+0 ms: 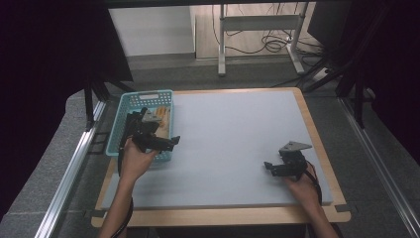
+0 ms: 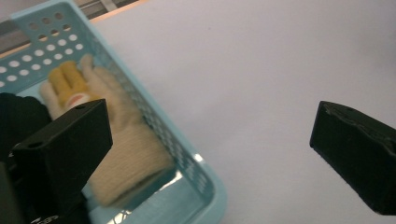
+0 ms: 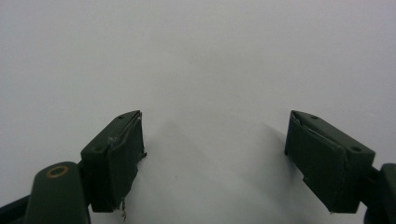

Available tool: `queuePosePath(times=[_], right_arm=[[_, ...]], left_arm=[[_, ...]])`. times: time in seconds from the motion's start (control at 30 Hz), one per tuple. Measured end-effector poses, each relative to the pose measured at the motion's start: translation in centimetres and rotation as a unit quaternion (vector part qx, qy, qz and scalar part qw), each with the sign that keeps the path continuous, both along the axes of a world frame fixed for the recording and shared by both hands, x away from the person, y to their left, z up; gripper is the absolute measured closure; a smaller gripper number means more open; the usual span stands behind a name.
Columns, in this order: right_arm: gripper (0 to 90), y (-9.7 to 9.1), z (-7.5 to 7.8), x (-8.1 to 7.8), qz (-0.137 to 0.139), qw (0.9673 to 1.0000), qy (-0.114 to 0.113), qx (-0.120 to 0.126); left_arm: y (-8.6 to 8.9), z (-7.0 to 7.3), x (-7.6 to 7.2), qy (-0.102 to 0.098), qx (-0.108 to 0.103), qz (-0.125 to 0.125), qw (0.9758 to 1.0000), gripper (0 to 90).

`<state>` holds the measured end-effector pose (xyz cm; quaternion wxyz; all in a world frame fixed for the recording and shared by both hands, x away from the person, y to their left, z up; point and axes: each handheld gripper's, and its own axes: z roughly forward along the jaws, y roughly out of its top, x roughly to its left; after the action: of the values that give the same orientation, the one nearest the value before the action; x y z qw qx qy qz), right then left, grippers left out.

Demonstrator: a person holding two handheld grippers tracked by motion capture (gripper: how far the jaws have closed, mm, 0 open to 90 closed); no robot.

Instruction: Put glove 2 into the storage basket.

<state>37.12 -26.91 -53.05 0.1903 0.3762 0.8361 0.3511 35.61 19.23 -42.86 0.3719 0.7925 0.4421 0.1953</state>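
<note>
Over at the left edge of the table, the left hand-held gripper is hovering above the near right corner of a light blue perforated basket. Its jaws are standing wide apart with nothing between them. In the left gripper view, one jaw is sitting over the basket's inside while the other is hanging out over the bare grey surface, so the basket's wall is running between the two. A cream knitted work glove with yellow-coated fingertips is lying inside the basket, stretched along that wall, with its cuff end toward the near corner. The glove is lying just beside and partly under the jaw that is over the basket; whether the jaw is touching it cannot be told. In the high view the glove is showing as a pale patch in the basket's far right part, just beyond the left hand-held gripper.

The right hand-held gripper is resting low near the table's right side, well apart from the basket. Its jaws are also spread open, with only plain grey surface between them in the right gripper view.
</note>
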Motion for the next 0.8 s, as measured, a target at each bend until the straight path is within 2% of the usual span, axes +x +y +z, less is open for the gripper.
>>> queuePosePath(times=[0.47,0.8], right_arm=[[19.3,0.0,0.0,0.0,0.000,1.0000,0.000,0.000],[19.3,0.0,0.0,0.0,0.000,1.0000,0.000,0.000]], left_arm=[[-4.4,-1.1,-1.1,-0.020,-0.006,-0.050,0.9985,0.0],[-7.6,-3.0,-2.2,-0.026,-0.025,-0.094,0.9949,0.0]])
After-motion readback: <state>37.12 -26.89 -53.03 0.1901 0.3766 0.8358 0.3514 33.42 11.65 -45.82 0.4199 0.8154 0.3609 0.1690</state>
